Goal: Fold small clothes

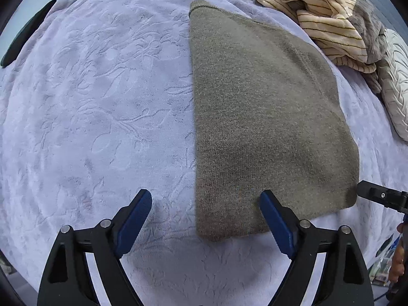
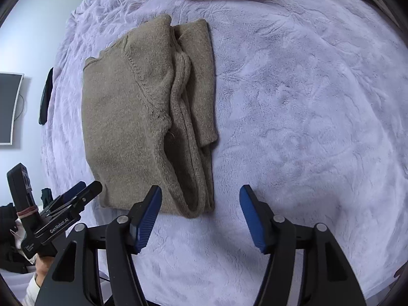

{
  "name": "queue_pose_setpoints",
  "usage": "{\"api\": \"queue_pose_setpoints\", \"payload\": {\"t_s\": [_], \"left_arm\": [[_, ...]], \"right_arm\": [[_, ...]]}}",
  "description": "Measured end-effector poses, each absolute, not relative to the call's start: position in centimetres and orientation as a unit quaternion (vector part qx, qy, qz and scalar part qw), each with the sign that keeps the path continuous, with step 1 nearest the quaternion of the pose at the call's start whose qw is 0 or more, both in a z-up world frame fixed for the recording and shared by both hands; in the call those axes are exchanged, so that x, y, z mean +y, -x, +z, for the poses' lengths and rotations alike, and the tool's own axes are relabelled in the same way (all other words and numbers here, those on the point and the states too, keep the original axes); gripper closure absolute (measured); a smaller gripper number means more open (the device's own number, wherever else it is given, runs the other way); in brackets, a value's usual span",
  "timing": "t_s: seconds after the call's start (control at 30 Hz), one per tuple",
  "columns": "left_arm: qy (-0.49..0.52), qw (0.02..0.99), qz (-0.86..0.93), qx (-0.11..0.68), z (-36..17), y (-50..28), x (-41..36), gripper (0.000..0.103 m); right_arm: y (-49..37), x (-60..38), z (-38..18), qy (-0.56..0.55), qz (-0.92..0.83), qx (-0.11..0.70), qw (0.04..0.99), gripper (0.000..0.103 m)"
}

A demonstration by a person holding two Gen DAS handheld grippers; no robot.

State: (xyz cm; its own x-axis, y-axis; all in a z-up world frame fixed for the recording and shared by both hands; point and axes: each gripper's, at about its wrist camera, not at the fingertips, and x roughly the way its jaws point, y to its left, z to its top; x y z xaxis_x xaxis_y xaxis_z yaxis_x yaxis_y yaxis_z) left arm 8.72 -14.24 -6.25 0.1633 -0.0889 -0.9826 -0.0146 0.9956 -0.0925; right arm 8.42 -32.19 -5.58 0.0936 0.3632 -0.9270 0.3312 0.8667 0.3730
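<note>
A small olive-brown knit sweater (image 1: 265,117) lies folded flat on the lavender blanket (image 1: 102,102). In the right wrist view the sweater (image 2: 132,117) shows its folded sleeves and ribbed edges on its right side. My left gripper (image 1: 205,199) is open and empty, straddling the sweater's near left corner, just above it. My right gripper (image 2: 201,196) is open and empty over the sweater's near right corner. The left gripper also shows at the left edge of the right wrist view (image 2: 76,193), and a finger of the right gripper shows at the right edge of the left wrist view (image 1: 377,193).
A pile of cream striped and grey clothes (image 1: 321,12) lies at the far right, with a white quilted cushion (image 1: 397,84) beside it. A dark flat object (image 1: 25,33) lies at the blanket's far left edge. A wall monitor (image 2: 7,107) is at left.
</note>
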Motion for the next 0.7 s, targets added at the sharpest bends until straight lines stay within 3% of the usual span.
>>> {"api": "queue_pose_setpoints", "payload": {"t_s": [0.5,0.57,0.7], "left_arm": [[0.036,0.748,-0.022,0.662,-7.0,-8.6,-14.2,0.016],[0.034,0.75,-0.023,0.661,-7.1,-8.6,-14.2,0.016],[0.034,0.751,-0.022,0.659,-7.3,-8.8,-14.0,0.016]], "right_arm": [[-8.5,-31.4,-4.8,-0.242,0.038,0.663,0.707,0.013],[-8.6,-31.2,-4.6,-0.239,0.047,0.661,0.71,0.0],[-8.7,-30.8,-4.6,-0.242,0.07,0.66,0.708,0.0]]}}
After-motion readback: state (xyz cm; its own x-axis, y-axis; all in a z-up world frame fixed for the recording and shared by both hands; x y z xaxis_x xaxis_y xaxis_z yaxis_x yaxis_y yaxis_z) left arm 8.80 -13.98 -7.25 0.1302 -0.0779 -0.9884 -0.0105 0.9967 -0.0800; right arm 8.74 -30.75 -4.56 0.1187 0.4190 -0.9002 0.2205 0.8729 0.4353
